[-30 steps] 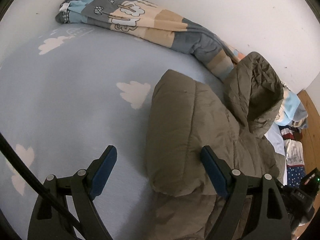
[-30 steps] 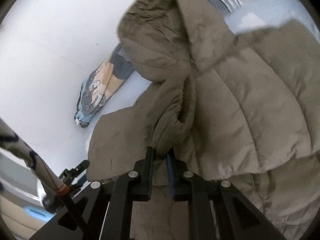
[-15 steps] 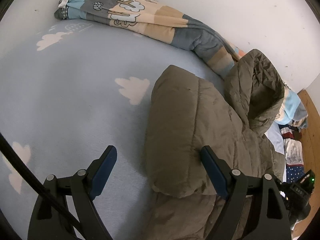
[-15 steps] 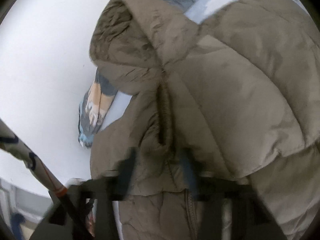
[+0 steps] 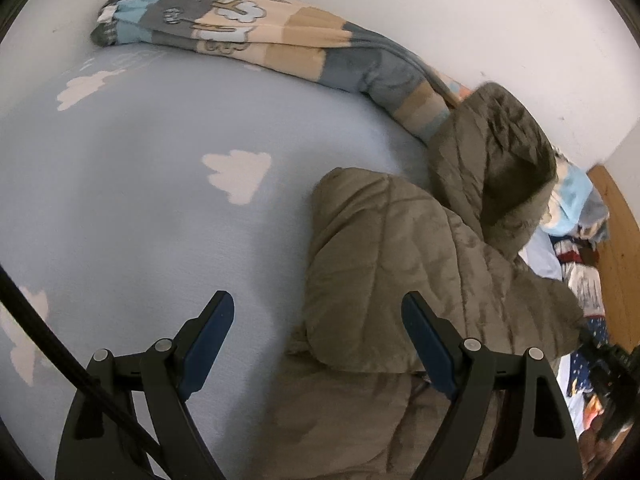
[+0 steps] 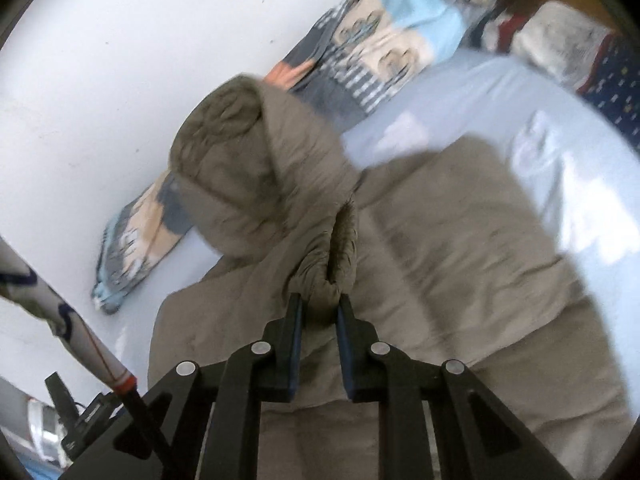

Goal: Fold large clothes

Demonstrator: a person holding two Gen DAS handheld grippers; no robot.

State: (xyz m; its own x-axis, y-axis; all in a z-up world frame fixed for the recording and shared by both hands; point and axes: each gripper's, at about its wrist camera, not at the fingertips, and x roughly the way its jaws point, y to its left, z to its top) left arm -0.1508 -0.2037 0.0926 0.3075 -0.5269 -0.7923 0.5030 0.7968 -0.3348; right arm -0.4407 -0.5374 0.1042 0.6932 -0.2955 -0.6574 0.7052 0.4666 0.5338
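Jacket (image 5: 384,280) on bed (image 5: 140,200), partly folded, hood up. Right hand-held gripper (image 6: 320,312) pinches bunched jacket fabric, jaws just closing. Left hand-held gripper (image 5: 316,320) spread, empty. Final folds left.

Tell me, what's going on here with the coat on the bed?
A person is folding a padded olive coat on a bed, using tongs in each hand. The right tongs are shut on a bunched fold of the coat just below its hood; their jaws have just been closing on it. The left tongs are open and hold nothing, with the coat's folded edge lying between their fingers. A patterned blanket lies along the wall.
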